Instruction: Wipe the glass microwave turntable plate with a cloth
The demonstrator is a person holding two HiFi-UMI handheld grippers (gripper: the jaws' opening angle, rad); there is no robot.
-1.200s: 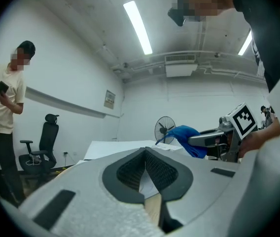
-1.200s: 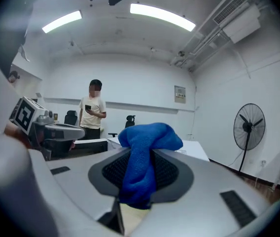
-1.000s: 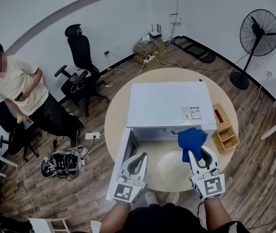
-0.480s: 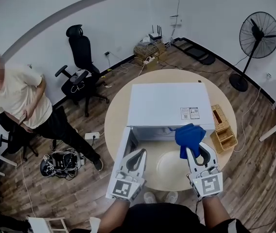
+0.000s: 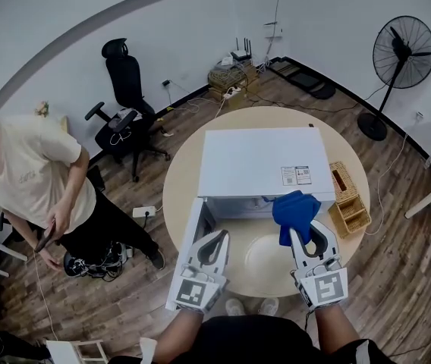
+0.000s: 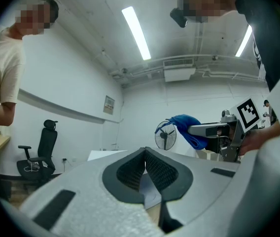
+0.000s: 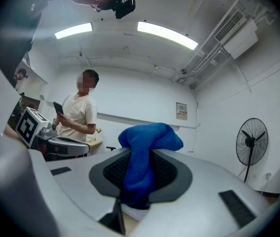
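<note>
The clear glass turntable plate (image 5: 264,258) lies on the round wooden table (image 5: 179,180), just in front of the white microwave (image 5: 261,161). A blue cloth (image 5: 294,210) sticks up out of my right gripper (image 5: 303,233), which is shut on it above the plate's right edge. The right gripper view shows the cloth (image 7: 147,137) pinched between the jaws of the right gripper (image 7: 139,158). My left gripper (image 5: 218,235) hovers left of the plate, by the open door. Its jaws meet with nothing held, as the left gripper (image 6: 145,152) shows in its own view.
The microwave door (image 5: 188,243) hangs open toward the left. A wicker basket (image 5: 350,200) sits at the table's right edge. A person (image 5: 33,180) stands at the left holding a phone. An office chair (image 5: 124,89) and a floor fan (image 5: 404,50) stand further back.
The person at the left has walked forward, nearer the camera. My right gripper and the cloth have shifted slightly up and left. The left gripper has barely moved.
</note>
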